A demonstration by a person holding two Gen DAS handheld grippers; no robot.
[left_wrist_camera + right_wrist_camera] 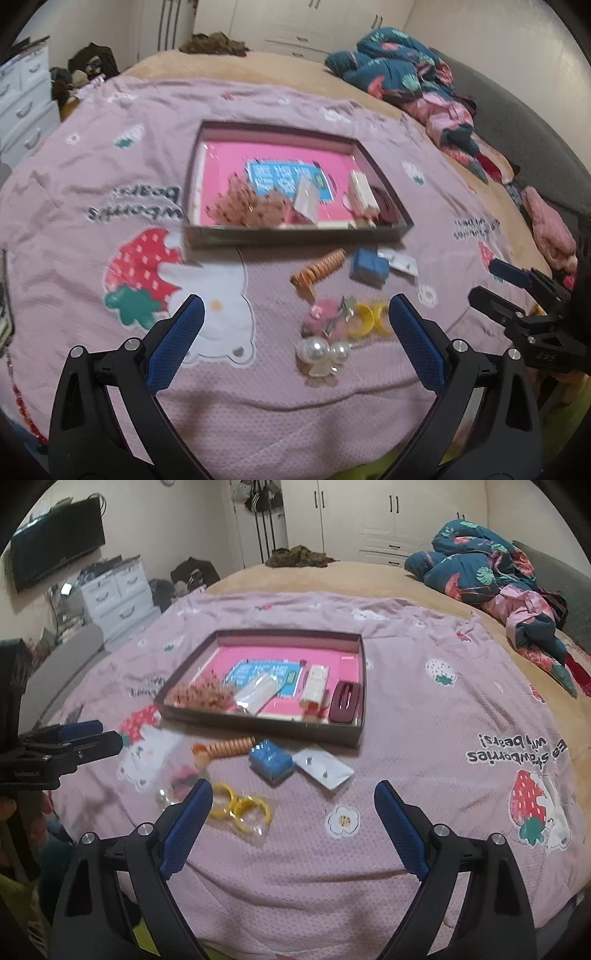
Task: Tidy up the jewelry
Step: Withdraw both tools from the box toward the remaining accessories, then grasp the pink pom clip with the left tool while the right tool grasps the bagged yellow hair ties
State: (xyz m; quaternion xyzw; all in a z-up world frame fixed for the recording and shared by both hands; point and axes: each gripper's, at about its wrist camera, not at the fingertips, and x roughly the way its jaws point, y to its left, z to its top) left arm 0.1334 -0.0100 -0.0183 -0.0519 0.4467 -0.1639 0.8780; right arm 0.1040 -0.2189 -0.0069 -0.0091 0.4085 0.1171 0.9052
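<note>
Left gripper [295,321] jaws wide, nothing held, hovering over pearl clip [323,352] and yellow rings [369,319] at its 12 o'clock. Right gripper [293,805] also wide, empty; yellow rings [240,805] beside its left finger. Jewelry box [258,720] sits open on pink blanket [406,709], 12 o'clock, loose pieces just before it.

Two hand-held grippers — left [295,321], right [293,805] — black frames, silver screws, textured blue finger pads [417,339]
</note>
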